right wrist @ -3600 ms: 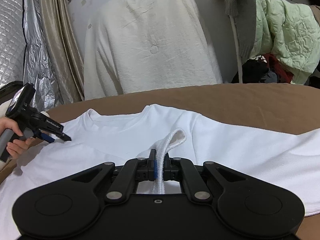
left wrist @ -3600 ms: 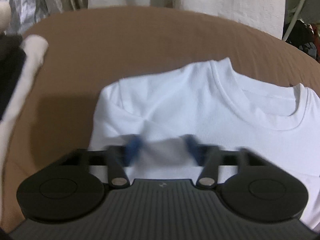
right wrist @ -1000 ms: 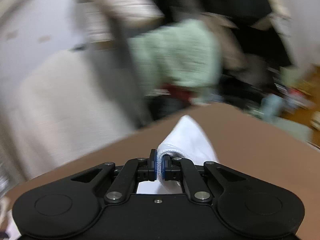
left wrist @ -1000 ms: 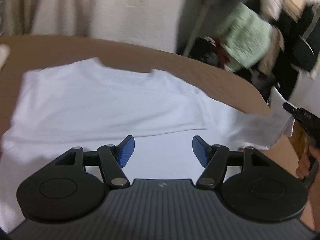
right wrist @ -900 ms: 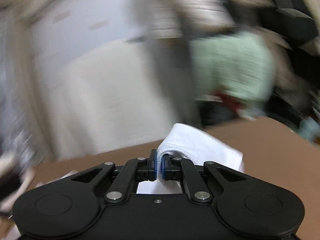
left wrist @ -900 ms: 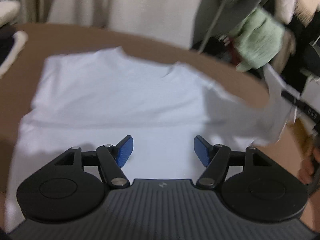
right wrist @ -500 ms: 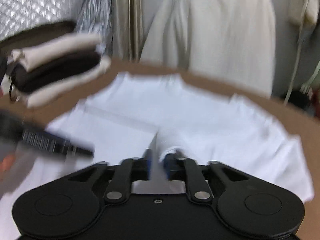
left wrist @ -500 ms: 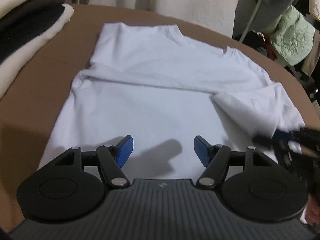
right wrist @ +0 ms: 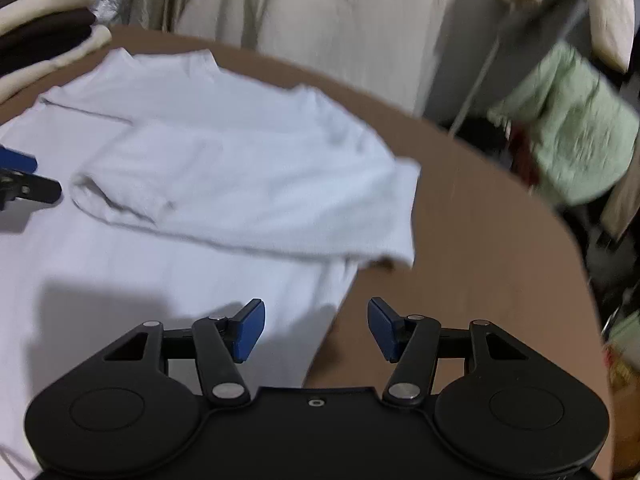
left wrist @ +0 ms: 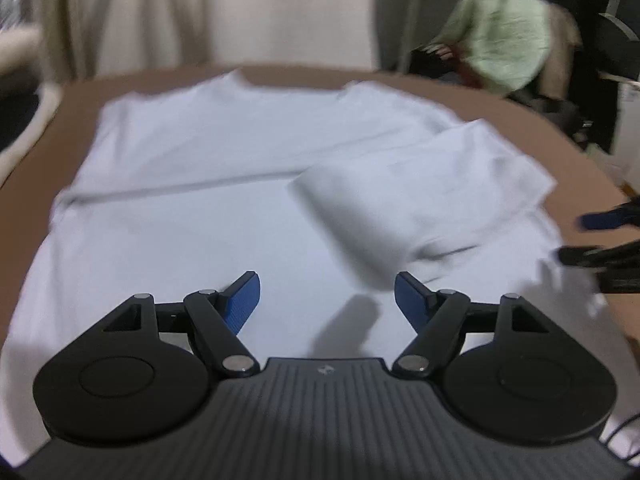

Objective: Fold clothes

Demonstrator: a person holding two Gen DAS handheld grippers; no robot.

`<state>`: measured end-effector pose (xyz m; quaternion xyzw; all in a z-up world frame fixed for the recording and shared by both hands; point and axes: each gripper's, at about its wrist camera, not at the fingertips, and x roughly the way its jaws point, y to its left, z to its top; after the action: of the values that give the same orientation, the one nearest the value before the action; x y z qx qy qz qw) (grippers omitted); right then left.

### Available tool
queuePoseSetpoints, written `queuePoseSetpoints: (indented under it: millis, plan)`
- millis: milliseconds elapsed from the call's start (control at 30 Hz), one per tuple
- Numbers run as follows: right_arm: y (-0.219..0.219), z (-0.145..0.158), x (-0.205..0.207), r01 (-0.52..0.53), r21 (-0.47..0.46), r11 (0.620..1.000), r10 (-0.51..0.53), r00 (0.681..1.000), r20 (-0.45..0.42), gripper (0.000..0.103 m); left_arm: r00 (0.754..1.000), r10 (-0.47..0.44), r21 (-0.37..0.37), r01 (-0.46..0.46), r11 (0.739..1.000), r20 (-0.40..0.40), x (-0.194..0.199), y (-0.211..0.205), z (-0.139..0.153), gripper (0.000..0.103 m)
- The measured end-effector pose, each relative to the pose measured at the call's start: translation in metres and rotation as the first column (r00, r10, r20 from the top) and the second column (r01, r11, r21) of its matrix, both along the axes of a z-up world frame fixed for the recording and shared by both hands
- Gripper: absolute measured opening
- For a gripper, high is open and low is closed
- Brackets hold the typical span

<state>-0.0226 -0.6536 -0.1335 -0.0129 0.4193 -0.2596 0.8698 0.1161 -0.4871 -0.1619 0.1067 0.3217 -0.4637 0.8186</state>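
The white T-shirt [left wrist: 192, 208] lies flat on the brown worktop [right wrist: 480, 240] ahead of both downward-tilted tools; the left hand-held gripper [left wrist: 327, 298] and right hand-held gripper [right wrist: 316, 330] are opening, nothing between their jaws.

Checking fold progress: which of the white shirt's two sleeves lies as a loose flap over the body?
The sleeve on the light green jacket's side; its cuff rests loosely on the chest. The other, beside the stacked clothes, lies flat along a straight crease.

Clothes stack [right wrist: 48, 28] beside bare tabletop [right wrist: 480, 240]
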Motion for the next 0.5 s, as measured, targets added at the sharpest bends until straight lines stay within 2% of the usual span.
queuePoseSetpoints:
  millis: [67,100,200,233,267,300,367,433,500]
  plan:
    - [-0.013,-0.009,-0.001,0.039,0.078,0.996,-0.041,0.999,0.017,0.061,1.000,0.000,-0.029,0.000,1.000,0.017,-0.006,-0.009,0.001,0.088]
    - [-0.019,-0.013,0.000,0.059,0.117,0.991,-0.062,0.998,0.024,0.061,1.000,0.004,-0.033,-0.004,0.999,0.024,-0.008,-0.015,0.001,0.088]
    - [-0.034,-0.024,0.002,0.123,0.208,0.970,-0.141,0.987,0.073,0.062,0.999,0.027,0.055,-0.029,0.998,0.032,-0.002,-0.038,-0.011,0.088]
    - [-0.042,-0.026,0.001,0.148,0.244,0.958,-0.178,0.979,0.104,0.062,0.998,0.057,0.071,-0.059,0.996,0.033,0.003,-0.042,-0.017,0.081]
    - [-0.047,-0.027,0.000,0.165,0.270,0.949,-0.205,0.970,0.127,0.062,0.995,0.096,0.047,-0.097,0.994,0.018,0.009,-0.040,-0.019,0.064]
    - [-0.053,-0.029,-0.002,0.182,0.291,0.939,-0.233,0.961,0.150,0.062,0.991,0.136,0.024,-0.136,0.990,0.002,0.014,-0.038,-0.022,0.054]
    - [-0.061,-0.033,-0.003,0.205,0.301,0.931,-0.270,0.943,0.193,0.062,0.983,0.183,0.000,-0.183,0.983,-0.020,0.023,-0.032,-0.023,0.008]
    - [-0.064,-0.038,-0.001,0.208,0.256,0.944,-0.265,0.940,0.214,0.060,0.976,0.215,-0.057,-0.217,0.975,-0.037,0.029,-0.021,-0.011,0.005]
    - [-0.062,-0.042,0.003,0.207,0.202,0.957,-0.250,0.944,0.216,0.060,0.960,0.279,-0.148,-0.273,0.951,0.018,0.028,-0.005,0.008,0.005]
